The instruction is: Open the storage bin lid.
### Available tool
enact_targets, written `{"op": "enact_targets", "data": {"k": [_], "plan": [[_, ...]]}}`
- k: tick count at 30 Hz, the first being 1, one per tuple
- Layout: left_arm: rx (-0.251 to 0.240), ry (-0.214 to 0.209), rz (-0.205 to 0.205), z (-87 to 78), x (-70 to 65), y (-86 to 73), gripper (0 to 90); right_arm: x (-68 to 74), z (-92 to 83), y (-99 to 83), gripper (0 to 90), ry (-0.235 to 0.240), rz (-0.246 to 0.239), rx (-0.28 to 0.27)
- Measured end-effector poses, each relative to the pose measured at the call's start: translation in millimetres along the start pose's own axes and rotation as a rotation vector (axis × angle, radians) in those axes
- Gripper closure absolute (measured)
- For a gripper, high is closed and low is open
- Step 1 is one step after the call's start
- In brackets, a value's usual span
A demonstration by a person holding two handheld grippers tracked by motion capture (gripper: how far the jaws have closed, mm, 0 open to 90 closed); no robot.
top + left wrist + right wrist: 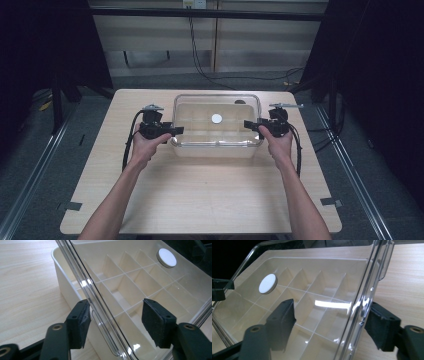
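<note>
A cream box (215, 149) with several divided compartments stands on the table under a clear lid (216, 107) that has a white round disc (216, 118) in its middle. My left gripper (176, 131) is at the lid's left edge and my right gripper (248, 124) at its right edge. In the left gripper view the left gripper (116, 323) straddles the lid's rim (100, 315), with a gap at the far pad (153, 323). In the right gripper view the right gripper (329, 322) straddles the opposite rim (364, 305), one jaw seen through the clear plastic. Neither pair of pads plainly presses.
The wooden table (200, 185) has bare room in front of the box and on both sides. Dark curtains, cables and floor rails surround it. The box's outer wall (62, 282) stands just left of the left jaw.
</note>
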State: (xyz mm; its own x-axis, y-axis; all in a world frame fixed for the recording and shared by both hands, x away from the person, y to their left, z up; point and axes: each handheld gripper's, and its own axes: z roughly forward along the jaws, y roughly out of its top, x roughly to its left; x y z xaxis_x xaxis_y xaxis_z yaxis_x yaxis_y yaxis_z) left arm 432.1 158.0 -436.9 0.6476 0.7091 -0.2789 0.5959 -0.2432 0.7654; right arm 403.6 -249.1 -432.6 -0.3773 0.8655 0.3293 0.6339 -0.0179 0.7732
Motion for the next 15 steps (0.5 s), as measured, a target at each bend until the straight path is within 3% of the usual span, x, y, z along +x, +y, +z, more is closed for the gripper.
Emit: {"op": "enact_targets", "data": {"k": [5,10,12,14,15], "plan": [[-0.023,-0.011,-0.006,-3.5,1.2,-0.2,46.2,-0.9,-4.9,-1.4,34.5,0.015,0.008,-0.028],[-0.027,-0.016,0.008,-6.4,-1.4,-1.5,45.6,-0.5,-7.3,-3.1,39.0,0.023,0.005,-0.043],[-0.033,-0.026,0.014,-7.5,-2.2,-1.5,46.0,0.0,-8.6,-3.4,42.5,0.031,0.003,-0.048],[-0.053,-0.063,-0.001,-8.9,-3.6,-0.6,47.4,1.4,-9.2,-3.4,45.7,0.048,0.002,-0.049],[-0.062,-0.059,-0.002,-9.5,-4.9,0.0,46.9,3.1,-10.0,-2.9,47.5,0.051,0.000,-0.059]]}}
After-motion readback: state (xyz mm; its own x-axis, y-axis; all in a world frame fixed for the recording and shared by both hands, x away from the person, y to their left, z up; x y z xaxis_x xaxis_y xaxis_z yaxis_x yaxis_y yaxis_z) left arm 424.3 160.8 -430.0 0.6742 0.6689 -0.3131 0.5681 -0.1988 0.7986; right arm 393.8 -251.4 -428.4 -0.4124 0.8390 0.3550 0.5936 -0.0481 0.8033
